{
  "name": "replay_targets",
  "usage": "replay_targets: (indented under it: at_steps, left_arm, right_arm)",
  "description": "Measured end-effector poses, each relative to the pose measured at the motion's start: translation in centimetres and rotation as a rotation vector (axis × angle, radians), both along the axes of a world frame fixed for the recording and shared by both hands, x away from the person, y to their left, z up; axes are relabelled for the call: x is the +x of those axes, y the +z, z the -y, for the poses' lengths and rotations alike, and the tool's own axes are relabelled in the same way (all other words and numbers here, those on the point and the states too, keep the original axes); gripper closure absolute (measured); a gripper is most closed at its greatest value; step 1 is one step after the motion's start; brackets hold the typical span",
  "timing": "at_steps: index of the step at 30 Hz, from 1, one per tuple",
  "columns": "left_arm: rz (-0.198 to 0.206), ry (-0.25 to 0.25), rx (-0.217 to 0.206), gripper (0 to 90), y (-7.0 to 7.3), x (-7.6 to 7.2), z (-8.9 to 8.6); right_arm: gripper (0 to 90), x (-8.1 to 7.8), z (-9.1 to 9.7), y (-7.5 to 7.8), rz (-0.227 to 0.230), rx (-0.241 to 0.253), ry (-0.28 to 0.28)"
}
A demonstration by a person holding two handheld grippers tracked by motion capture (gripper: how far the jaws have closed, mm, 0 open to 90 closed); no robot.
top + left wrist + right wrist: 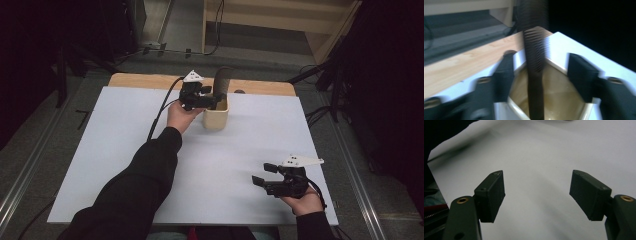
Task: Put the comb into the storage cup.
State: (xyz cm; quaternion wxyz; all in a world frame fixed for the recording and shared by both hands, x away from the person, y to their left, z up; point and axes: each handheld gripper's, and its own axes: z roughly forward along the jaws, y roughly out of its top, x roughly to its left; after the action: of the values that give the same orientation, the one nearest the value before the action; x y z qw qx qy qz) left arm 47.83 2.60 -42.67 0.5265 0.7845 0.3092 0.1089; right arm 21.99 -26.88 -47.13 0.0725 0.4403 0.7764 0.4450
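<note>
A dark comb [222,80] stands upright in a beige cup [216,117] near the far edge of the white table top [110,150]. My left gripper [216,97] hovers at the cup's rim, pointing right. In the left gripper view the comb [535,50] rises between the two jaws of my left gripper [540,72], which stand apart from it on either side above the cup [559,100]; the gripper is open. My right gripper [261,174] rests low at the front right of the table. Its jaws [537,192] are spread wide over bare white surface with nothing between them.
A strip of bare wood [145,80] runs along the table's far edge behind the cup. A black cable [162,107] trails from the left gripper toward the person. A pale wooden shelf unit [280,20] and floor cables lie beyond the table.
</note>
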Motion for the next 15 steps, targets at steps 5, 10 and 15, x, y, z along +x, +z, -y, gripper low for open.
replay_targets:
  at_steps: [5,10,15]
  left_arm:
    - [-0.051,0.006,-0.017,26.7,0.7,0.1,-1.0]
    - [-0.092,-0.002,-0.021,26.6,0.8,0.0,-1.9]
    - [-0.115,-0.002,-0.025,26.9,0.8,-0.2,-2.7]
  right_arm:
    - [26.3,0.0,0.0,0.0,0.000,-0.003,0.000]
    - [26.2,0.1,-0.1,0.0,0.002,-0.002,0.001]
    - [26.3,0.1,-0.1,0.0,-0.002,-0.003,0.002]
